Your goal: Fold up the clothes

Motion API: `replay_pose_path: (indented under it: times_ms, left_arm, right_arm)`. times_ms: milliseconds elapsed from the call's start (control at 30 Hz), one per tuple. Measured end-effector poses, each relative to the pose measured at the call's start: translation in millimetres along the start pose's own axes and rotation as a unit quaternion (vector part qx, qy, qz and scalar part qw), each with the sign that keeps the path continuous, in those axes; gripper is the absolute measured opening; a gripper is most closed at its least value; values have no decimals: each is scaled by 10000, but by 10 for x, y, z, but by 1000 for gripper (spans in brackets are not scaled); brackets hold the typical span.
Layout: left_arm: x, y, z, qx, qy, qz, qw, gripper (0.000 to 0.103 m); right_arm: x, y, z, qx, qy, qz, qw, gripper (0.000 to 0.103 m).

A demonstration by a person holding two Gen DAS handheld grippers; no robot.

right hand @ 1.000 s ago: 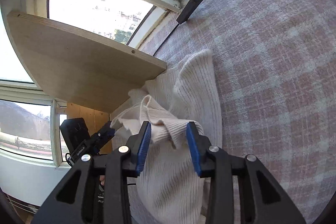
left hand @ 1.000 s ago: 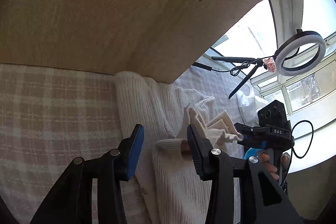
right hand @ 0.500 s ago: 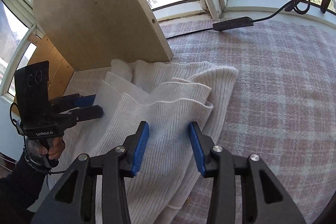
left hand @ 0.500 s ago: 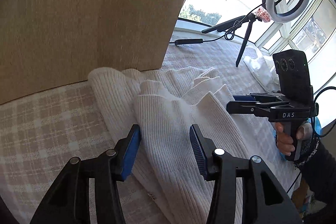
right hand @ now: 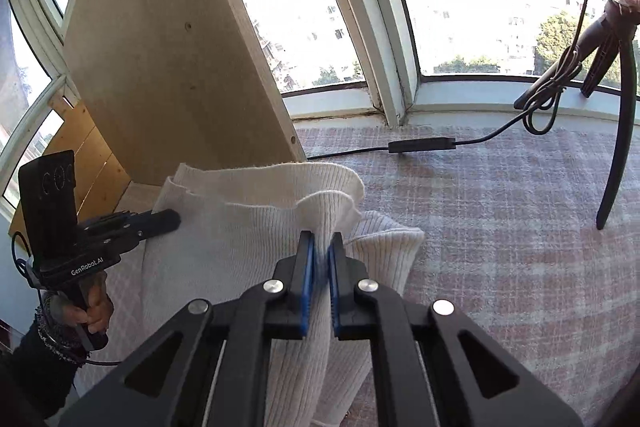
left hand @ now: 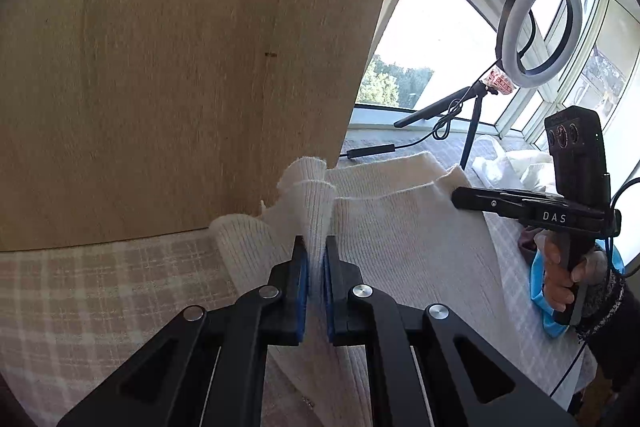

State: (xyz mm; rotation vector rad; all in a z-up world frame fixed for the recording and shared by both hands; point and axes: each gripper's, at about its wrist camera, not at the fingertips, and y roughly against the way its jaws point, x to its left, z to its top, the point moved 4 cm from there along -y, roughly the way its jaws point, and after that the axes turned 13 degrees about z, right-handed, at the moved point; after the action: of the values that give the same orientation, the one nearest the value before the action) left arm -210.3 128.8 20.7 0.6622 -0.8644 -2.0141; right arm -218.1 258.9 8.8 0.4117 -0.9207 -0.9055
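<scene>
- Sweater [left hand: 400, 227], cream and ribbed, lies on the checked cloth [right hand: 520, 227] that covers the surface; its far edge is lifted and stretched between the two grippers, and the rest hangs down to the cloth.
- Checked cloth, pink and grey, fills the near and right part of the right wrist view and the near left part of the left wrist view.
- Wooden board [left hand: 180, 67] stands upright on the far left side, just behind the sweater; one corner of the knit touches its lower edge.
- Windows [right hand: 480, 7] stand behind the far edge of the surface, with buildings and trees outside.
- Ring lamp [left hand: 540, 23] on a black tripod stands far right on the cloth, and its cable with a small control box [right hand: 422, 145] lies along the far edge.
- Left gripper [left hand: 316, 259] has its blue pads pressed together on a pinched fold of the sweater's left edge.
- Right gripper [right hand: 321, 255] is closed in the same way on a fold of the right edge; the knit rises in a small peak above its fingers.
- A hand [left hand: 560, 279] in a dark sleeve holds the handle of the right gripper.
</scene>
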Motion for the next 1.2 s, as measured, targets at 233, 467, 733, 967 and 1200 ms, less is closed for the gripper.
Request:
replay_pose_path:
  times_ms: [233,467,733,967,1200]
  left_arm:
    - [143,-348,-163,465,78,769,9959,21]
    - [79,333,-305,254,416,-435,9979,20]
    - [-291,145,-1108,1226,-388,-495,9905,26]
    - [100,364,-394,515,662,-292,9960,53]
    - [330,-490,-99,975,806,604,9901,64]
  right_arm:
    - [-105,-362,-344,738,-19,-532,9959,31]
    - [112,-172,-806,905,-86,-260,9955,32]
    - [332,66,-1228,970,-160,74,9951,32]
    - [355,421,-494,-155,-77,-200,9997,65]
    - [-181,-211,-134,324,-292,-779,9960,76]
